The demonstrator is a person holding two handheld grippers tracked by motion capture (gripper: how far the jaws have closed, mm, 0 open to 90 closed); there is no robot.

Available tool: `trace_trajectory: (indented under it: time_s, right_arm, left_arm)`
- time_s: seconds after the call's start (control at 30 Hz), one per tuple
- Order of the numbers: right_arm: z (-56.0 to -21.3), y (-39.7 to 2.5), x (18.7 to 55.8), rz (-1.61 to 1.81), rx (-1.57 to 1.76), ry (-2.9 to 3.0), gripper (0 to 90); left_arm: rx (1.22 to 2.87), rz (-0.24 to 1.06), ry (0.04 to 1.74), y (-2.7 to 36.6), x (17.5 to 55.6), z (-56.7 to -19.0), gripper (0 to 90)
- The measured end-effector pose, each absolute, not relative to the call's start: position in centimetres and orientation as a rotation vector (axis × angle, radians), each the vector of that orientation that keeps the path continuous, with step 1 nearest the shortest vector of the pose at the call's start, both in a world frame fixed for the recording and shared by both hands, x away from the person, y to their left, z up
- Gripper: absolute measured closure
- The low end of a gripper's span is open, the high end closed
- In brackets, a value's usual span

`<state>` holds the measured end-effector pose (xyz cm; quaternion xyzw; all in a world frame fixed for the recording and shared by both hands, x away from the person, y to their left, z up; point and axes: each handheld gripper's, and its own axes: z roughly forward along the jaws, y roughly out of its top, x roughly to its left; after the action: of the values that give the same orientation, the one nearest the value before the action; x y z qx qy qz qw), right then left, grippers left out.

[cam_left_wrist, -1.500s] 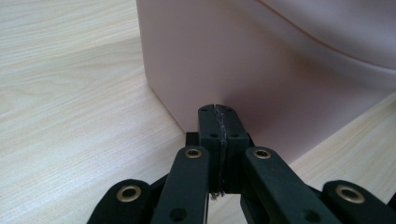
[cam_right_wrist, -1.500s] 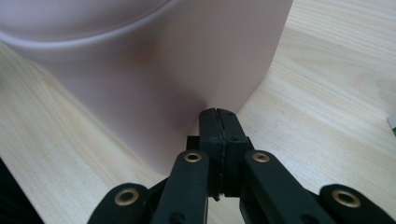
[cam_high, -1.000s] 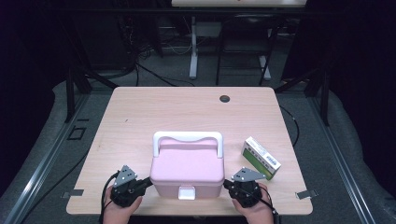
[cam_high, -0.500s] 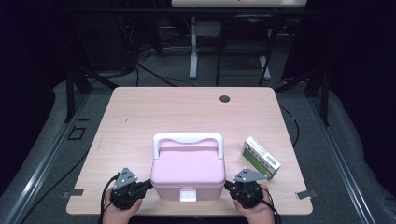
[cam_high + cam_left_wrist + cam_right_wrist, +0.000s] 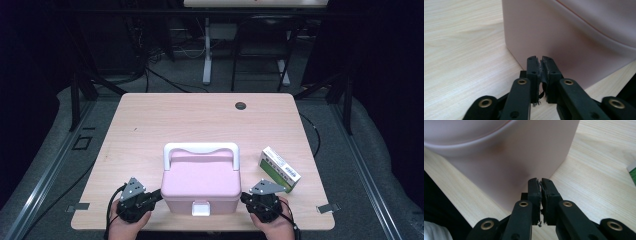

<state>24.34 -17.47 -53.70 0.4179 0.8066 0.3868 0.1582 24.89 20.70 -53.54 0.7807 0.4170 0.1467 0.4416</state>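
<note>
**Two closed grippers flank a pink box**

Both tools sit low at the near edge of the wooden table [image 5: 150,125], one on either side of the pink box [image 5: 201,180]. The left gripper [image 5: 159,194] points its tips in at the box's left wall, and in its own view [image 5: 541,59] the jaws are pressed together with nothing between them, only frayed padding showing along the seam. The tips stand right up against the pink wall near its front corner; whether they actually touch it I cannot tell. The right gripper [image 5: 243,198] mirrors this at the box's right wall, and in its own view [image 5: 541,180] its jaws are likewise drawn together on nothing, tips close to the wall by the corner.

The box stands upright near the front middle of the table, lid down, its white handle [image 5: 201,148] lying back over the far side and a white latch [image 5: 201,208] facing the person. A green and white carton [image 5: 279,169] lies just beyond the right gripper, apart from the box.
</note>
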Motion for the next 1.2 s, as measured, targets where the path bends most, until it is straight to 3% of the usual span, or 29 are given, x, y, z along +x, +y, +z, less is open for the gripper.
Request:
trace_trajectory:
  time_s: [0.3, 0.67, 1.07, 1.2]
  right_arm:
    - [-52.8, -18.6, 24.6, 1.141, 1.218, 2.248, 71.9]
    - [-52.0, -18.9, 24.7, 1.192, 1.168, 2.251, 71.8]
    - [-50.2, -19.3, 25.3, 1.18, 1.185, 2.27, 63.3]
    - [-49.3, -19.5, 25.8, 1.185, 1.183, 2.278, 67.6]
  left_arm:
    - [1.88, 0.351, 1.113, 22.0, 25.5, -53.0, 67.9]
    - [1.845, 0.362, 1.154, 23.5, 26.1, -52.1, 54.9]
    - [1.853, 0.334, 1.131, 24.2, 26.5, -50.2, 58.8]
    - [1.859, 0.332, 1.116, 24.3, 26.8, -49.2, 59.9]
